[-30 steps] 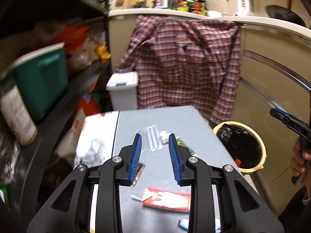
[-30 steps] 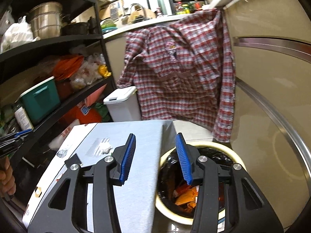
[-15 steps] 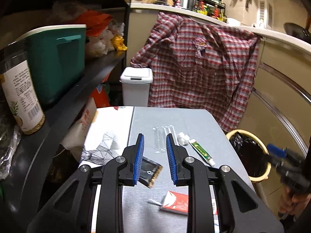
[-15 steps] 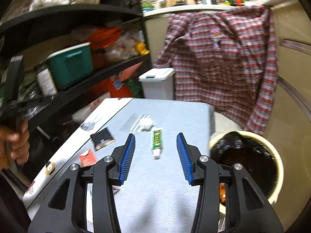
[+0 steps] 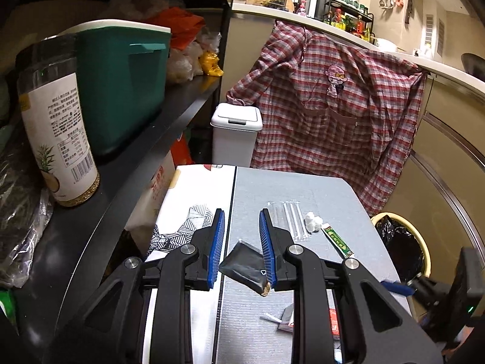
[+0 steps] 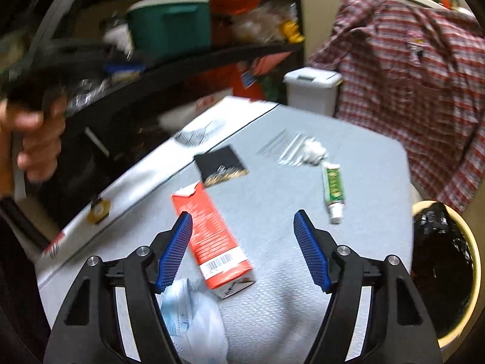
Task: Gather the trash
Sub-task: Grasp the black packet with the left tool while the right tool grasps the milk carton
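Two hand-held grippers work over a grey counter (image 6: 348, 261) strewn with trash. The left hand-held gripper (image 5: 242, 244) has its blue pads set narrowly apart, with a black sachet (image 5: 247, 265) lying on the counter between them; the sachet's right edge sits against the right pad, but I cannot tell whether it is truly touched. The left pad stands clear of it. The right hand-held gripper (image 6: 244, 250) is spread wide and holds nothing, above the near part of the counter.

In the right wrist view, a red carton (image 6: 210, 236) lies flat between the pads, its lower end near the left pad. A crumpled blue mask (image 6: 194, 321) lies just under that left finger. The black sachet (image 6: 221, 166) rests beyond the carton's far end. A green tube (image 6: 332, 188) lies to the right, cap toward the camera, and beyond it a white wad (image 6: 313, 151) touches some clear straws (image 6: 285, 147).

A yellow bin (image 6: 473, 261) lined with a black bag stands just beside the counter's right edge. A plaid shirt (image 5: 330, 112) hangs behind the counter, with a white lidded can (image 5: 235, 135) to its left. A dark shelf on the left carries a teal box (image 5: 121, 85) and a labelled jar (image 5: 57, 139).
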{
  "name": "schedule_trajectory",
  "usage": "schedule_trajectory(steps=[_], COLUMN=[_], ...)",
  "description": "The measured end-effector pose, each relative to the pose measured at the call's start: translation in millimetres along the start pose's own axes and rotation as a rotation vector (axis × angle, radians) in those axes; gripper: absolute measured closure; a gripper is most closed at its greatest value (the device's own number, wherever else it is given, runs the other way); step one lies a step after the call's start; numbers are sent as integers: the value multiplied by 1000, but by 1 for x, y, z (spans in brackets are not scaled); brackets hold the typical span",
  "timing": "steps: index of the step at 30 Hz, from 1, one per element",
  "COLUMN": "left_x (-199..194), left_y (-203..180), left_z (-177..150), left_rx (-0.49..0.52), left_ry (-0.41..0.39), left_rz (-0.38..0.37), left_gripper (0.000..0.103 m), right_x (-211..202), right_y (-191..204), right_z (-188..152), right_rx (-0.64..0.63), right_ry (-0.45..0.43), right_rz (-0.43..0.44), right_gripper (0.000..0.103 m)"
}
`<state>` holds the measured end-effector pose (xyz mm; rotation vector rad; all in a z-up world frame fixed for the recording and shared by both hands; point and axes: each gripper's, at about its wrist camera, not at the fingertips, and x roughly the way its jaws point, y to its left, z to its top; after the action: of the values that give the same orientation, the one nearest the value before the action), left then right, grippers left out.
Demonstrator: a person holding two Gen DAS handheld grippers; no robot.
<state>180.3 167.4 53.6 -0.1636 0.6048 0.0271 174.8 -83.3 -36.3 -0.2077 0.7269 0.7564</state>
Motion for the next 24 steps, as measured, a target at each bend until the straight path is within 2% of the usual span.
schedule_trajectory(steps=[9, 10, 15, 17, 24], left_x=[15, 17, 25, 30, 49], left_y=[-4, -4, -3, -2, -3], left_z=[-8, -9, -14, -15, -28], left_rx=[19, 19, 25, 17, 30], left_ry=[36, 39, 51, 59, 101], left_rz=[-14, -19, -20, -19, -13], left_gripper=[79, 79, 79, 79, 79], right_x=[26, 26, 20, 19, 0], right_y=[13, 13, 12, 10, -10], right_z=[-12, -12, -10, -9, -5], right_rx=[-78, -77, -81, -77, -14], right_ry=[102, 103, 97, 89, 39], right_rz=[-14, -8, 17, 20, -17], right_gripper=[34, 36, 56, 60, 63])
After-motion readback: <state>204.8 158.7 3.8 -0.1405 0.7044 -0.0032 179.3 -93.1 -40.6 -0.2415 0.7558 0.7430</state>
